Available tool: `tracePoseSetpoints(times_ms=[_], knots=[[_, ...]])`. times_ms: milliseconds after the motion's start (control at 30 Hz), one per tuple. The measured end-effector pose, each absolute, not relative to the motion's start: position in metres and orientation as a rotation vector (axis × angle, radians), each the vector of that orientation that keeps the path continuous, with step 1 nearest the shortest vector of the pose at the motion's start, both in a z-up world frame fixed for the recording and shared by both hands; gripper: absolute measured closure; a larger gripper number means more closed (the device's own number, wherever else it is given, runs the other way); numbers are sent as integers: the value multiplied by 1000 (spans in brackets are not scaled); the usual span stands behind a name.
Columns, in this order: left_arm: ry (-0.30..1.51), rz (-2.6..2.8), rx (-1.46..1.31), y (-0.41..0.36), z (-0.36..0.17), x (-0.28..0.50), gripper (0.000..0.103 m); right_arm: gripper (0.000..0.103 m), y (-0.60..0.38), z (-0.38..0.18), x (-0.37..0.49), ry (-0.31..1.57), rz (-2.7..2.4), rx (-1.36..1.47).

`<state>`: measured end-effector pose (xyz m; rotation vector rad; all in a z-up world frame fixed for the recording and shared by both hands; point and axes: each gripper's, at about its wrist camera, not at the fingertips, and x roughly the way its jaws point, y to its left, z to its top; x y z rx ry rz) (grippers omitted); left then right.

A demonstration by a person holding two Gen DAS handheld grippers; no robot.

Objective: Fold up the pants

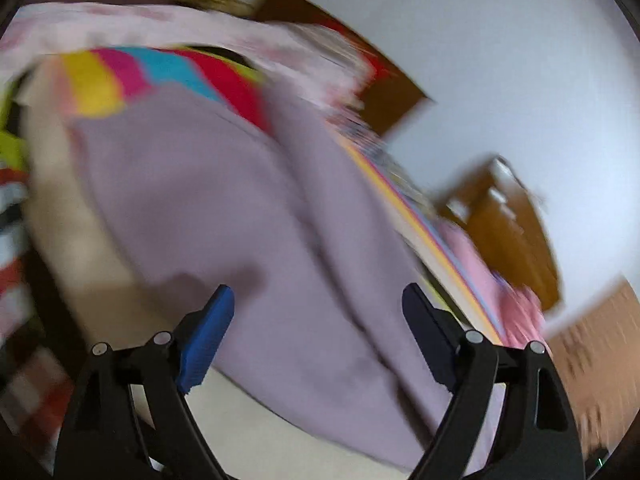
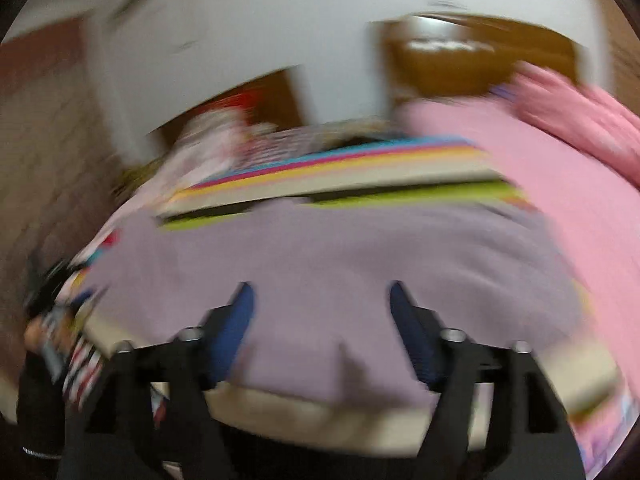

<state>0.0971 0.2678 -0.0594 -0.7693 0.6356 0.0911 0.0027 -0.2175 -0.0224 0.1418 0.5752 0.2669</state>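
Two tongs, the left tongs [image 1: 318, 300] and the right tongs [image 2: 320, 296], hang spread apart and empty over lilac pants [image 1: 224, 208] lying on the cream surface [image 1: 256, 436], beside striped fabric [image 2: 340, 164].

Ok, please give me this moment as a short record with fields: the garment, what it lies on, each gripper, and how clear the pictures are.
garment: lilac soft-fabric pants, lying spread out
surface: cream flat board under the pants
left gripper: open, nothing between its blue pads
right gripper: open, nothing held
nearby: rainbow-striped cloth; pink fabric beside the pants
picture quality: both views blurred
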Motion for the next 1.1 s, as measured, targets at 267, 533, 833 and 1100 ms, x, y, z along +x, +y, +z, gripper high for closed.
tracePoseSetpoints(times_ms=[267,533,833,1100], knots=[[593,331,-849,346,-72,88,18,36,22,7,159,650,909,-146],[628,393,-842,406,-86,102,22,56,246,-9,284,768,1182,-438],[751,392,-771,431,-105,139,24,67,332,-61,322,934,1208,-541],[780,367,-692,426,-97,133,90,98,319,-55,301,816,1292,-588]])
